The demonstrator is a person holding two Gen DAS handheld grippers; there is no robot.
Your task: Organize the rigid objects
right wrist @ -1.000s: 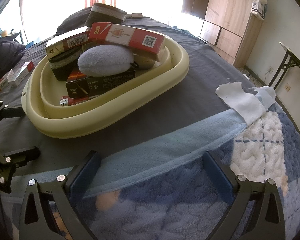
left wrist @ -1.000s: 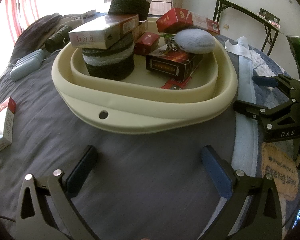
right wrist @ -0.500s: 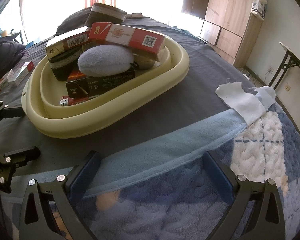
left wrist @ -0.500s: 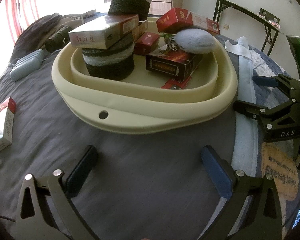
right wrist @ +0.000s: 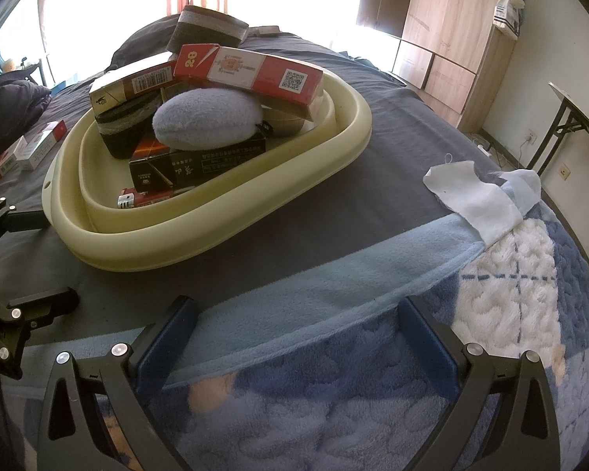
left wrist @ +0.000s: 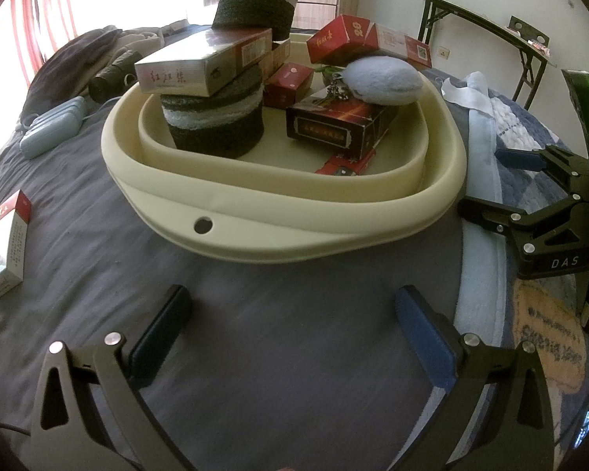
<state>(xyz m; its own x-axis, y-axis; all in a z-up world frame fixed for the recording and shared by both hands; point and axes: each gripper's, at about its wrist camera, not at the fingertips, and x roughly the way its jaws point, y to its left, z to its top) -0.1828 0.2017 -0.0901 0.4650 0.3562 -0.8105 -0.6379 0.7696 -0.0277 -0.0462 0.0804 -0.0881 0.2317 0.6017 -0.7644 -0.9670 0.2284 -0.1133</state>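
A cream oval basin (left wrist: 278, 231) (right wrist: 216, 231) sits on a grey bedspread. It holds several cartons: a white-and-brown one (left wrist: 200, 66) on a dark round knitted basket (left wrist: 216, 125), a black one (left wrist: 333, 125) (right wrist: 200, 161), red ones (left wrist: 353, 39) (right wrist: 251, 72), plus a blue plush pouch (left wrist: 385, 80) (right wrist: 208, 121). A small red-and-white pack (left wrist: 6, 243) lies on the bedspread at the left. My left gripper (left wrist: 290, 325) is open and empty, just short of the basin. My right gripper (right wrist: 298, 337) is open and empty over a blue blanket, right of the basin.
A blue patterned blanket (right wrist: 510, 294) and a white cloth (right wrist: 475, 200) lie to the right. A light blue case (left wrist: 51, 129), dark clothing (left wrist: 74, 62) and more packs (right wrist: 35, 145) lie left of the basin. A folding table (left wrist: 483, 19) and a wooden wardrobe (right wrist: 447, 31) stand behind.
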